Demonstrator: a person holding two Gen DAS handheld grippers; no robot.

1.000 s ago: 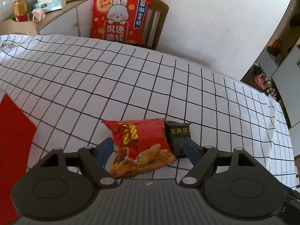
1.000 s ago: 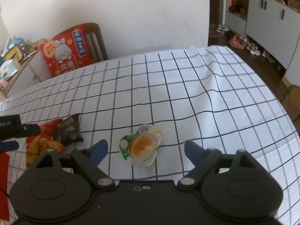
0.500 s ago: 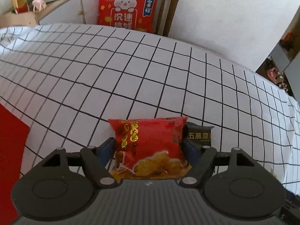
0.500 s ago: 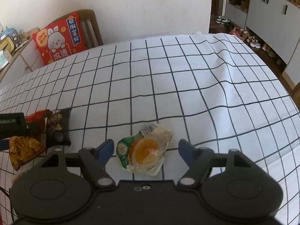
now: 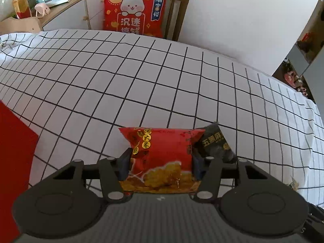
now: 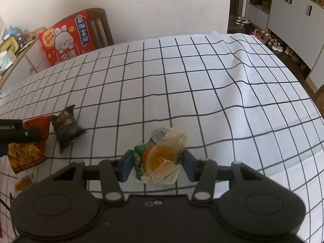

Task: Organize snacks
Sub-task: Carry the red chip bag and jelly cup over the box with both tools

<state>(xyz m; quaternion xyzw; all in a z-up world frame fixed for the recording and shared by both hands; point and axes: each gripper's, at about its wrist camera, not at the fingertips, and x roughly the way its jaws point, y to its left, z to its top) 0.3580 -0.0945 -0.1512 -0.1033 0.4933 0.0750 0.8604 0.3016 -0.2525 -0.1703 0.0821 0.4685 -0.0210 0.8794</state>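
My left gripper [image 5: 160, 165] is shut on a red snack bag [image 5: 162, 154] with a picture of golden fried pieces, low over the checked tablecloth [image 5: 141, 81]. A small black snack packet [image 5: 215, 143] lies just right of it. In the right wrist view my right gripper [image 6: 158, 165] has its fingers against both sides of a clear jelly cup with an orange slice [image 6: 161, 158] on the cloth. The red bag [image 6: 26, 151], the black packet [image 6: 66, 129] and the left gripper body show at the left there.
A red box [image 5: 14, 162] stands at the left edge. A small yellowish wrapper [image 6: 24, 182] lies near the front left. A chair with a red rabbit cushion [image 5: 135, 10] and a sideboard stand beyond the table. Grey cabinets [image 6: 293, 20] are at the right.
Both grippers moved forward over their snacks and closed: the left on the red bag, the right on the jelly cup.
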